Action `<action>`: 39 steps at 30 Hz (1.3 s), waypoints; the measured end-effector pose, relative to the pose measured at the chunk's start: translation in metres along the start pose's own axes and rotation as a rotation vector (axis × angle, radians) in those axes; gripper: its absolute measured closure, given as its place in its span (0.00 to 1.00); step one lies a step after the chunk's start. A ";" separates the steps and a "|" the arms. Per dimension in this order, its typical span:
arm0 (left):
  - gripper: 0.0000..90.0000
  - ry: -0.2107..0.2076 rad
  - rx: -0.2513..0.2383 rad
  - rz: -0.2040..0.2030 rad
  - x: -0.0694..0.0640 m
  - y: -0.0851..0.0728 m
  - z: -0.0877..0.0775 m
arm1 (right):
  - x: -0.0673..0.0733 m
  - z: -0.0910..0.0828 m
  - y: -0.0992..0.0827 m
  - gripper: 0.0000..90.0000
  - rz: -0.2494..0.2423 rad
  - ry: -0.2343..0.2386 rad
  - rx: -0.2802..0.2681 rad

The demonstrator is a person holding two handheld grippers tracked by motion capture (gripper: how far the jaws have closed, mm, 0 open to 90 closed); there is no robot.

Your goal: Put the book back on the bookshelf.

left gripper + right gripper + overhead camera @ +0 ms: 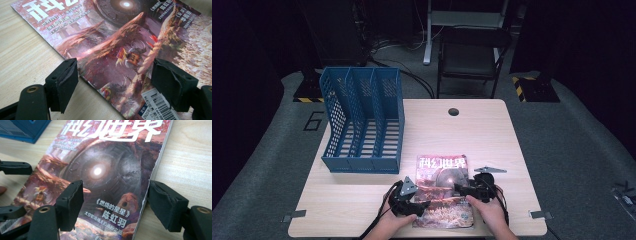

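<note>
Near: our left tongs point(113, 82) and right tongs point(115, 203) gape wide, holding nothing | magazine point(443, 187) lies flat on the tabletop point(492, 135) under both | tip: pinch each side edge, lift evenly | far: blue file rack point(362, 120) waits.

A glossy, thin paperback magazine point(443, 190) with a reddish-brown science-fiction cover lies flat and closed, face up, on the pale wooden table point(362, 200), near its front edge; large white Chinese title characters run across its far end; a white barcode label point(160, 106) sits at a near corner.
</note>
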State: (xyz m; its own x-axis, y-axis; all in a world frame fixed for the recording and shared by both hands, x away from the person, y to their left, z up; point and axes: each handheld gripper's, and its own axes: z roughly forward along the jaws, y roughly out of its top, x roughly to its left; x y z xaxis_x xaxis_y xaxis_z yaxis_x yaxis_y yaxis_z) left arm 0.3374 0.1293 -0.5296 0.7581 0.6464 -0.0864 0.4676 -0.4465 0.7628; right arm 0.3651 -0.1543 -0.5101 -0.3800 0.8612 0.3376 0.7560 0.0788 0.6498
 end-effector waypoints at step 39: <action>0.24 0.001 -0.007 -0.002 0.000 0.000 0.000 | -0.007 0.002 0.011 0.36 0.058 0.026 -0.011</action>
State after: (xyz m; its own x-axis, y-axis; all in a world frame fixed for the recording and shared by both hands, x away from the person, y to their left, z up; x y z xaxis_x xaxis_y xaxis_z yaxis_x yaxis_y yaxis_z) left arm 0.3373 0.1291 -0.5300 0.7565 0.6481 -0.0870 0.4661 -0.4411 0.7670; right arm 0.3769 -0.1583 -0.5063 -0.3495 0.8507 0.3928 0.7715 0.0233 0.6358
